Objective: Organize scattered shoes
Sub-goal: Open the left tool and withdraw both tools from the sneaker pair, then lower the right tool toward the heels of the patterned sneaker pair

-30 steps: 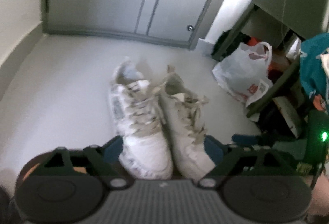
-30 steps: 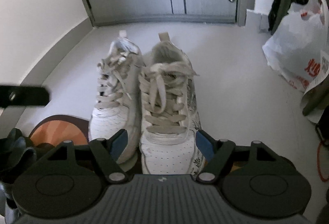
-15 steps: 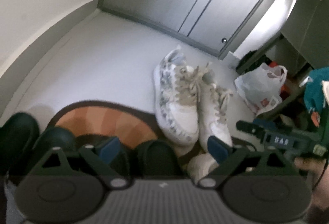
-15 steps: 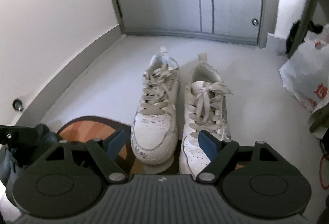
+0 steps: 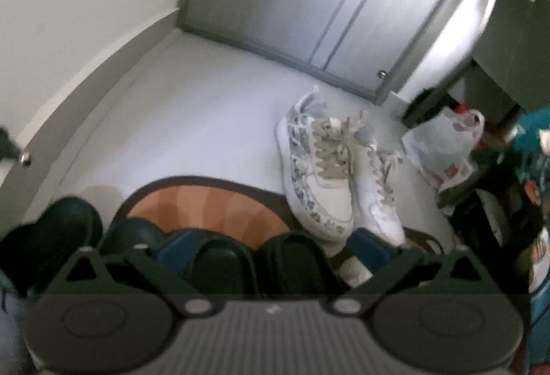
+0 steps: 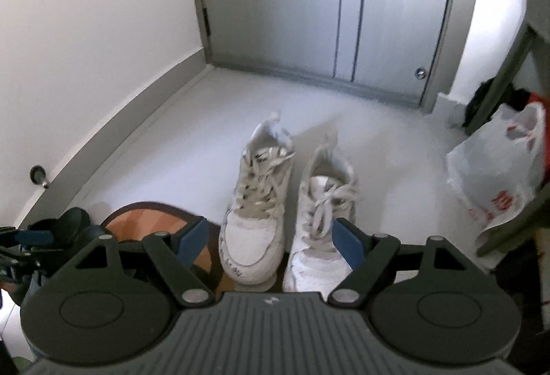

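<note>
Left wrist: the left gripper point(image 5: 271, 246), its jaws just opened wider and empty, hangs over dark shoes point(image 5: 220, 263) on the mat point(image 5: 213, 203); white sneakers point(image 5: 319, 175) sit beyond, a bag point(image 5: 443, 148) near them.

Right wrist: the right gripper point(image 6: 268, 239) (open, empty) faces the sneakers point(image 6: 254, 206), side by side before the door point(image 6: 343, 3).

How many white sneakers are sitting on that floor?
2. The left sneaker and the right sneaker stand side by side, toes at the orange mat. Others may be hidden.
</note>
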The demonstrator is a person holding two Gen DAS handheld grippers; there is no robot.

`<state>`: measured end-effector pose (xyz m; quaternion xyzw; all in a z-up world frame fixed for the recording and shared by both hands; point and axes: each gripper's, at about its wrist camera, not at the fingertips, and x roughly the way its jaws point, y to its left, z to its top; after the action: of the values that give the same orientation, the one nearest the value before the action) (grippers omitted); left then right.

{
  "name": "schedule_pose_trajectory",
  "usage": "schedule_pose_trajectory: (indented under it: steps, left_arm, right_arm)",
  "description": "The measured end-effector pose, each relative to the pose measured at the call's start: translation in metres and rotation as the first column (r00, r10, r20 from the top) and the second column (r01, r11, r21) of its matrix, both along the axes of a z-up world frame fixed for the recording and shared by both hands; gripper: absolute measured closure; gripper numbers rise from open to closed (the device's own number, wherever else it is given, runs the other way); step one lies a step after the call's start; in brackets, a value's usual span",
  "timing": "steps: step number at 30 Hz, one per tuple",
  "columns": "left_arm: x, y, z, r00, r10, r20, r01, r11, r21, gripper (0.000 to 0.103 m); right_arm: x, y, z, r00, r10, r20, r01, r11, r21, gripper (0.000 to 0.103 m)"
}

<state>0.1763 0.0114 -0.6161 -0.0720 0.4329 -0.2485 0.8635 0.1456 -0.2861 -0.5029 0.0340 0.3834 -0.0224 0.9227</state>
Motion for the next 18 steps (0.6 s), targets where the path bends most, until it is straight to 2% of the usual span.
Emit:
schedule_pose_trajectory:
  steps: [5, 8, 10, 12, 13, 14, 16, 18]
  left_arm:
    - [0.001, -0.002, 0.005, 1.0, -0.02, -0.002, 0.02, 0.995, -0.097, 0.003]
    - [-0.001, -0.007, 0.011, 0.999, -0.04, 0.021, 0.042, 0.993, -0.109, 0.003]
    - [0.001, -0.01, 0.015, 0.997, -0.063, 0.041, 0.067, 0.991, -0.116, 0.003]
    - [0.004, -0.013, 0.017, 0.995, -0.081, 0.061, 0.087, 0.989, -0.119, 0.001]
    - [0.006, -0.014, 0.016, 0.994, -0.084, 0.067, 0.091, 0.989, -0.115, 0.001]
    - [0.008, -0.014, 0.015, 0.994, -0.082, 0.068, 0.09, 0.989, -0.116, 0.001]
    - [0.011, -0.012, 0.008, 0.996, -0.067, 0.056, 0.074, 0.989, -0.129, 0.001]
    - [0.014, -0.006, 0.001, 0.998, -0.048, 0.04, 0.053, 0.987, -0.15, 0.001]
  right_arm:
    - [-0.014, -0.001, 0.044, 0.998, -0.062, 0.01, 0.061, 0.996, 0.067, 0.016]
    - [-0.023, 0.001, 0.061, 0.996, -0.092, 0.007, 0.092, 0.993, 0.078, 0.014]
    - [-0.03, 0.003, 0.072, 0.989, -0.148, -0.006, 0.148, 0.983, 0.108, 0.014]
    - [-0.032, 0.003, 0.076, 0.983, -0.183, -0.016, 0.183, 0.975, 0.128, 0.014]
    - [-0.037, 0.006, 0.081, 0.963, -0.266, -0.05, 0.271, 0.953, 0.138, 0.014]
    - [-0.04, 0.007, 0.082, 0.953, -0.298, -0.055, 0.303, 0.943, 0.141, 0.014]
    - [-0.049, 0.012, 0.082, 0.941, -0.337, -0.033, 0.338, 0.93, 0.145, 0.014]
    - [-0.048, 0.012, 0.073, 0.942, -0.334, -0.024, 0.334, 0.934, 0.127, 0.014]
